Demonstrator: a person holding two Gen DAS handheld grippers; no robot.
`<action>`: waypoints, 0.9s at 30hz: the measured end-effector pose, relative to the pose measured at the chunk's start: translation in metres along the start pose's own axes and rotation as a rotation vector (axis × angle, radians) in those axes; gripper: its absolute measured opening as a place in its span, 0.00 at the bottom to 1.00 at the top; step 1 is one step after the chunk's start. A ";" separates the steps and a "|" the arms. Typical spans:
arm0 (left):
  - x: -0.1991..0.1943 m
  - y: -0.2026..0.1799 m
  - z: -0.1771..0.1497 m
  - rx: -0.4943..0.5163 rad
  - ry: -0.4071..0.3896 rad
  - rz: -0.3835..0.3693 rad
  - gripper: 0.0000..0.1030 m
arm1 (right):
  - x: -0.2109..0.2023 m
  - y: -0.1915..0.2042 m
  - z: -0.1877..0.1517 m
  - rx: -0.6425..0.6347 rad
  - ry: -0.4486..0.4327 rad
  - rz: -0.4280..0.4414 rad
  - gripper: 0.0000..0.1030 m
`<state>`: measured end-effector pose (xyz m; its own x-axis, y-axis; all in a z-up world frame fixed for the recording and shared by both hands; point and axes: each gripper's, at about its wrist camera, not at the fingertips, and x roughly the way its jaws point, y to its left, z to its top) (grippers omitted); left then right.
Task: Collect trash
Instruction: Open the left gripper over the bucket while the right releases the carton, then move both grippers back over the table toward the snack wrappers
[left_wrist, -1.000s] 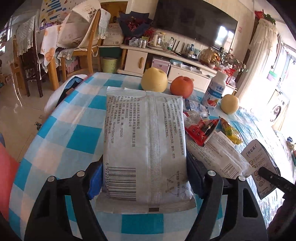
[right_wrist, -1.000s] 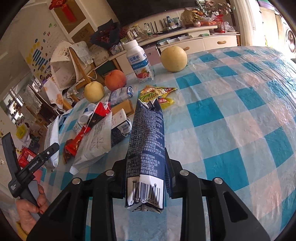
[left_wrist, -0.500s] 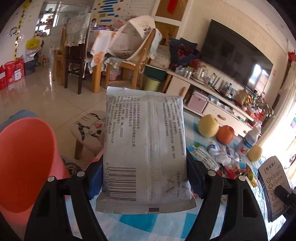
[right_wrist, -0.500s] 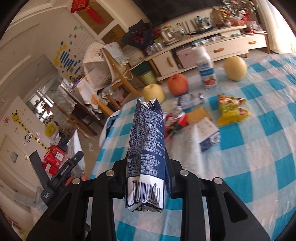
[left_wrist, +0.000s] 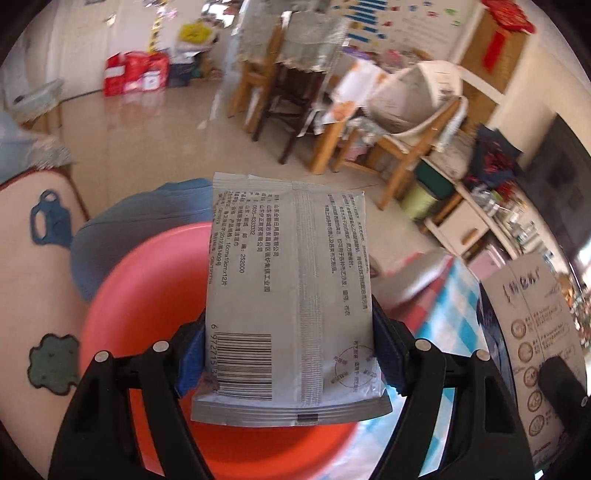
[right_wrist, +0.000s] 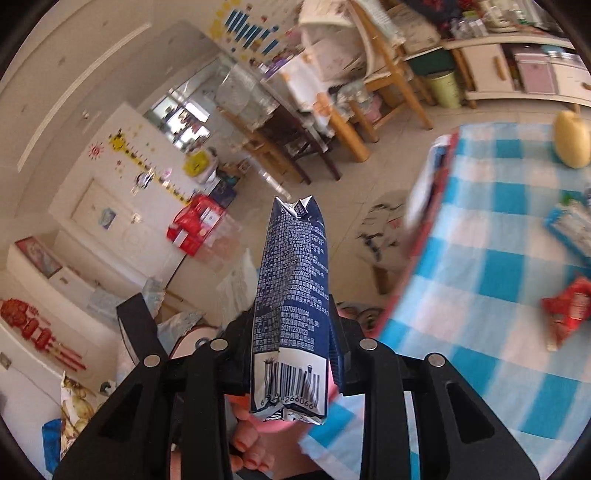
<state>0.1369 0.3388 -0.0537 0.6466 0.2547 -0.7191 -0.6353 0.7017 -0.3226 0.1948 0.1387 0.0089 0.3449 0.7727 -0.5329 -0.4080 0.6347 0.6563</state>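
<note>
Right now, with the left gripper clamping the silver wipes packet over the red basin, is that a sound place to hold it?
Probably yes. The left gripper pinches the silver wipes packet across its width near the barcode end, pads on both side edges. The flat pouch stays unbuckled, its free end over the red basin.

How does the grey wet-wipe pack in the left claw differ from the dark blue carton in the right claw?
1. Colour: the wet-wipe pack is pale grey with dark print; the carton is dark blue with white print.
2. Shape: the pack is a flat, wide, sealed pouch; the carton is narrow, boxy and crumpled at its top.
3. Backdrop: the pack hangs over a red basin; the carton is beside the checked tablecloth.

Shared: each bears a barcode and is clamped, in the left claw or right claw.
</note>
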 end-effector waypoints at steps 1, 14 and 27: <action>0.004 0.010 0.003 -0.017 0.017 0.010 0.74 | 0.015 0.008 0.000 -0.009 0.018 0.008 0.31; 0.026 0.050 0.009 -0.118 0.049 0.094 0.85 | 0.054 0.008 -0.021 0.018 0.045 -0.083 0.71; -0.016 -0.001 -0.016 -0.010 -0.230 -0.089 0.92 | -0.077 -0.036 -0.057 -0.022 -0.110 -0.374 0.89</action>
<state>0.1204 0.3238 -0.0516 0.7785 0.3382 -0.5287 -0.5751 0.7217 -0.3852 0.1350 0.0569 -0.0038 0.5611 0.4830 -0.6722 -0.2542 0.8734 0.4154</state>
